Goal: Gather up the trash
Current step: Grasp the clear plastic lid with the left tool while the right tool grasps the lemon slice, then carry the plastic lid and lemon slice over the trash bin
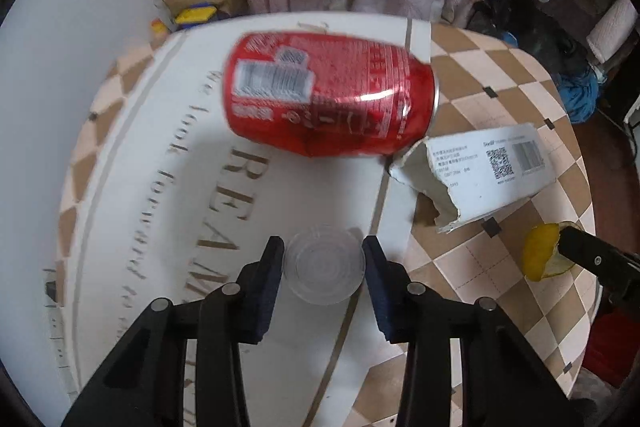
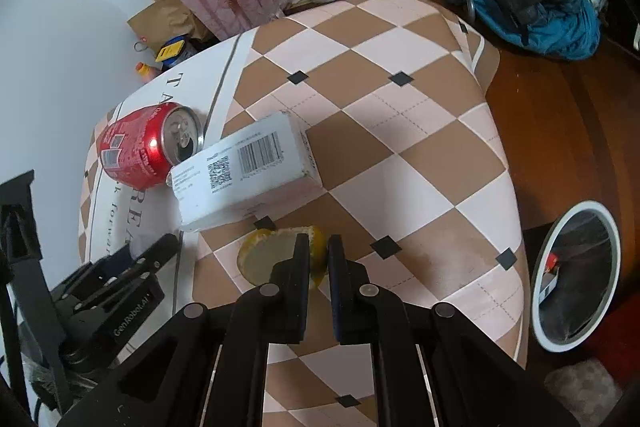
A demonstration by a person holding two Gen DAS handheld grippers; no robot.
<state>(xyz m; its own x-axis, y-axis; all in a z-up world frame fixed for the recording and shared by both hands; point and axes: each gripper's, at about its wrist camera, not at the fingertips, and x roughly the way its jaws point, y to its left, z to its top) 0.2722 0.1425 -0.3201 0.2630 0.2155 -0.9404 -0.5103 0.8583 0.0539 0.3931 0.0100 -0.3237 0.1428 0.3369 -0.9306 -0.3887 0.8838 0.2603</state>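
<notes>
**Both hands on trash**

Left hand-held gripper [image 1: 324,259] pinches clear plastic cup [image 1: 324,269] w/ pads on both sides. Right hand-held gripper [image 2: 318,251] clamped on yellow peel [image 2: 260,253]. Red can [image 1: 326,93] & torn white box [image 1: 486,173] lie nearby on tabletop [image 2: 400,147]; bin [image 2: 576,287] on floor.

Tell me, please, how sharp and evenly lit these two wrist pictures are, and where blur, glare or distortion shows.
Left wrist view: the red can is smeared by motion blur, its print unreadable, with a white glare streak; the left gripper is sharp. Right wrist view: crisp, the white box barcode clear, a small highlight on the can's rim. Both: soft indoor light, faint shadows, fisheye bending of the table edges, dark corners.
</notes>
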